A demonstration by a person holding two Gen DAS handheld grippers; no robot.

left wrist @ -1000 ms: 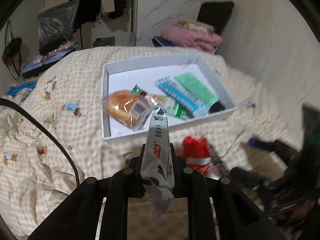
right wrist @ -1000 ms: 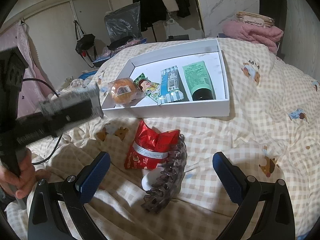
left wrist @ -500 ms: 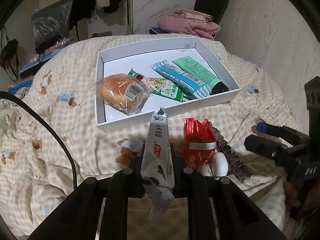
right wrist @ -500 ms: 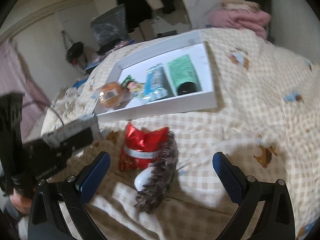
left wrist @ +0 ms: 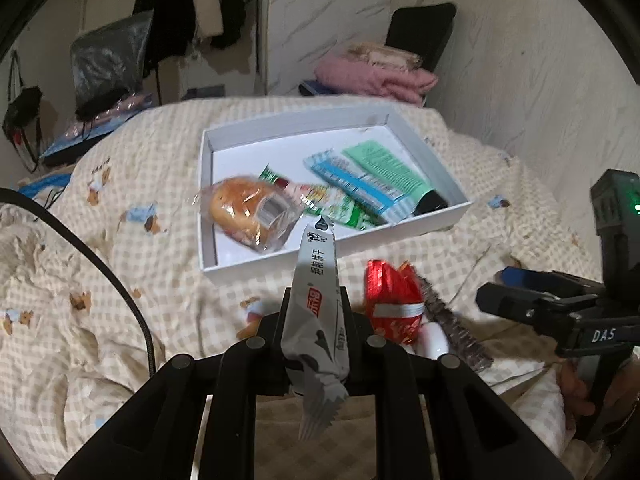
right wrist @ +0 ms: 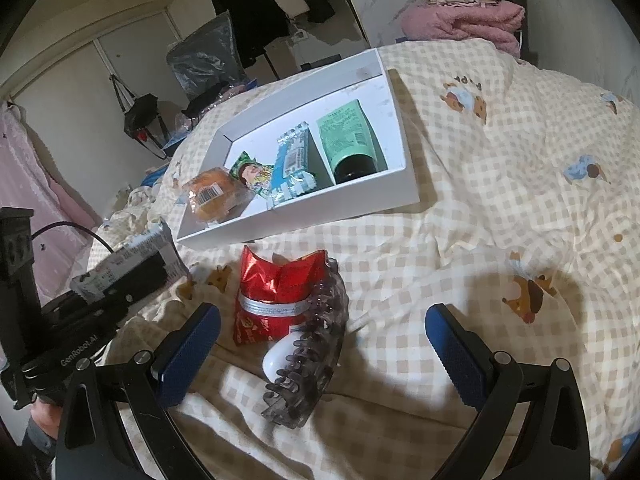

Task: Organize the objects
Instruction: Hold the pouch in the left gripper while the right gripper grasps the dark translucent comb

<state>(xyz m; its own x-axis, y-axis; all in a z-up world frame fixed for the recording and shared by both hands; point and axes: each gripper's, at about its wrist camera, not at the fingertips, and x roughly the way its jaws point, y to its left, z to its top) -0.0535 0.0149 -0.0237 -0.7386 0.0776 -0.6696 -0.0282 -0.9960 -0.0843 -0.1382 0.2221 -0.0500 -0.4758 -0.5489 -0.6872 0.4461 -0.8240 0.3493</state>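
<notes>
cream-and-tan checked cotton with small cartoon bears covers the bed (right wrist: 500, 208), rumpled into folds near the cameras and smoother farther back. a shallow white box (left wrist: 436, 224) lies flat on it, holding a wrapped bun (left wrist: 244, 212) at its near left corner, a green snack packet (left wrist: 320, 200), a blue-and-white packet (left wrist: 352, 184) and a green tube with a black cap (left wrist: 388, 168) side by side.

in front of the box, on the quilt, lie a red foil packet (right wrist: 276, 296), a dark translucent hair claw (right wrist: 316, 352) just beside it and a small white rounded thing (right wrist: 278, 360) tucked against the claw.

the left tool (left wrist: 316, 320) is clamped on a grey-and-white sachet (left wrist: 316, 304), held upright above the quilt short of the box's near wall. the right tool (right wrist: 320, 344) stands wide apart with its blue pads to either side of the claw and red packet — touching neither.

beyond the bed the room shows marble-patterned wall panels (left wrist: 328, 20), dark clothes on hangers (right wrist: 256, 12), a grey plastic-covered bundle (left wrist: 108, 60), a black chair (left wrist: 420, 32) and folded pink blankets (right wrist: 464, 20) — all well apart from the box. a black cable (left wrist: 100, 264) crosses the quilt at the left.
</notes>
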